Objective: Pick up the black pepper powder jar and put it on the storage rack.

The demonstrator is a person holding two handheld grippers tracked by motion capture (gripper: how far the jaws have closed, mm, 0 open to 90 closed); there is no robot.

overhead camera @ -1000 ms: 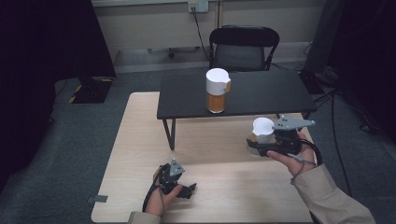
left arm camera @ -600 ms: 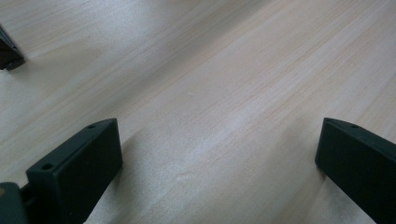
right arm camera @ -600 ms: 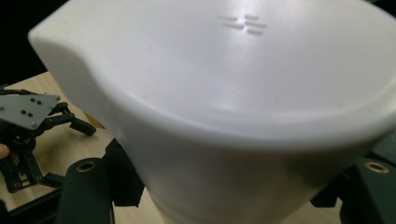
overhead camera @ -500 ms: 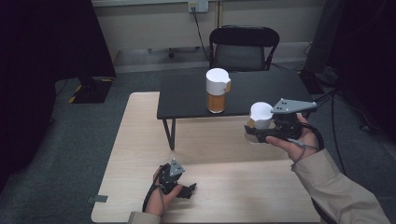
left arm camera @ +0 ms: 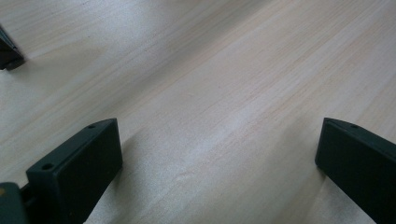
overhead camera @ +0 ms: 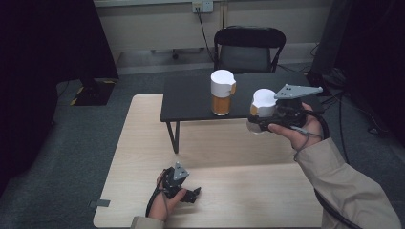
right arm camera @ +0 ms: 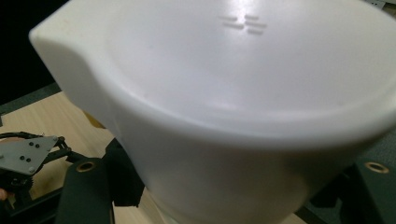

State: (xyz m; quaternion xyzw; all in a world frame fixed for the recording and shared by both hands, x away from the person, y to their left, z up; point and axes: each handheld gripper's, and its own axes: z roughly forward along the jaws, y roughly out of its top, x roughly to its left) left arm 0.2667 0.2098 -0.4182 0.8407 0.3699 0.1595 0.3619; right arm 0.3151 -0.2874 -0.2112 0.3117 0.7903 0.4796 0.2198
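A jar with a white lid hangs above the near right corner of the small black table, with my right gripper shut on its body. From the right gripper view the white lid looms close, with my right gripper clamping the jar below it. A second jar, white-lidded with orange contents, stands upright on the black table just left of the held one. My left gripper rests on the wooden table near its front edge. Its own view shows my left gripper open over bare wood.
The black table stands on the far half of the wooden table, on thin legs. Behind it is a black chair. Cables trail on the floor at the right. The right gripper view catches the left gripper's grey plate.
My right gripper has risen with the jar and drifted left, toward the black table and the standing jar. The left gripper has stayed put.
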